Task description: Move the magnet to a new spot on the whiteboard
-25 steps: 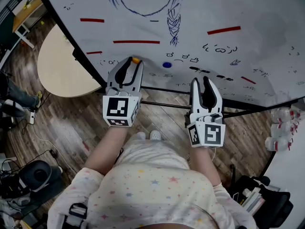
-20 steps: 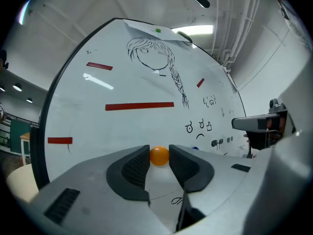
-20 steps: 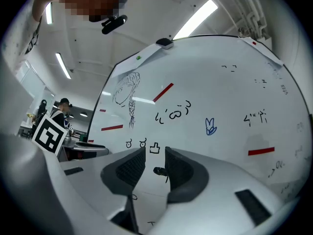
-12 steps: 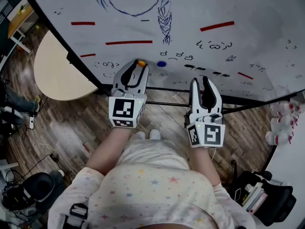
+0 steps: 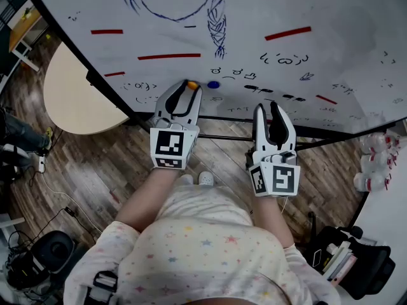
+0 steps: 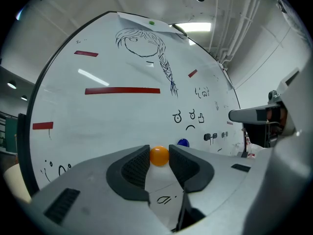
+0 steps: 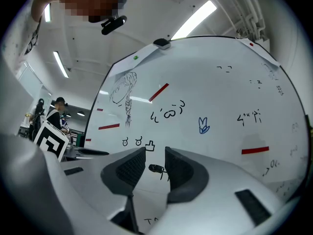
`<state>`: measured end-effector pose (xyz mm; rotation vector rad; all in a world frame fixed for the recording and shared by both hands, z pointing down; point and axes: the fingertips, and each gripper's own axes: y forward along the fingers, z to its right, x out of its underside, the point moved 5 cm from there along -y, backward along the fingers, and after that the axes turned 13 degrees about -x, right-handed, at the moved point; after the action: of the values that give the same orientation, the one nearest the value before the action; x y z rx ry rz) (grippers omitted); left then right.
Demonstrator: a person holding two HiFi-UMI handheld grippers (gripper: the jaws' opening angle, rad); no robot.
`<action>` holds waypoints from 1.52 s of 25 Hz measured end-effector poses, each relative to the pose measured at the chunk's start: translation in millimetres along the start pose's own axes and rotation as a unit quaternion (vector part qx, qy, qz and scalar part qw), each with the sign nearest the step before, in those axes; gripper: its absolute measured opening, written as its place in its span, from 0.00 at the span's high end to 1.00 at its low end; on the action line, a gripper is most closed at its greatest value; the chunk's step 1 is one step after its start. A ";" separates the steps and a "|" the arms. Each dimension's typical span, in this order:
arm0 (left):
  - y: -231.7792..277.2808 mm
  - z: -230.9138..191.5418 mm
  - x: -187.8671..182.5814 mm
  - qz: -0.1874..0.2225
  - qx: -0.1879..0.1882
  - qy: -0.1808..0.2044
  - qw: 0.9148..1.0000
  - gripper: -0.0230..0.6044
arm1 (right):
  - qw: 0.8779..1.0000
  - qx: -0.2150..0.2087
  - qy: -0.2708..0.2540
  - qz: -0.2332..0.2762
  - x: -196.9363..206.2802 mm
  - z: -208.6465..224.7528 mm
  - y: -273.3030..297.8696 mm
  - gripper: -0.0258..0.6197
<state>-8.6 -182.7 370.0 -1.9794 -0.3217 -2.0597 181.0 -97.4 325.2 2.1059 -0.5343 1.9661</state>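
Two tongs appear in the head view, both aimed at the lower part of the whiteboard [image 5: 267, 11]. The left tongs [image 5: 184, 89] carry an orange magnet [image 5: 191, 84] at their tips, low on the board. A blue magnet [image 5: 213, 84] sits on the board just to its right. The right tongs [image 5: 268, 108] lie well apart from both magnets, near the board's bottom edge.

Left gripper view: the jaws are closed almost fully, and their ribbed pads press the orange magnet from both sides. The blue magnet shows just beyond the right jaw. A long red strip [image 6: 122, 90] and a braided-hair drawing [image 6: 146, 43] lie higher on the board.

Right gripper view: the jaws stand a narrow gap apart and grip nothing. Only a small dark mark [image 7: 156, 169] on the board shows between them.
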 end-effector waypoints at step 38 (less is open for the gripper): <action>-5.4 -22.0 -19.0 0.018 -0.076 0.012 0.997 0.77 | 1.000 -0.023 0.004 0.010 -2.6 -2.3 13.1 0.77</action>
<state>-30.5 -184.4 350.2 -2.0270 -0.1263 -2.1403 173.6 -108.2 321.7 2.0726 -0.5956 1.9522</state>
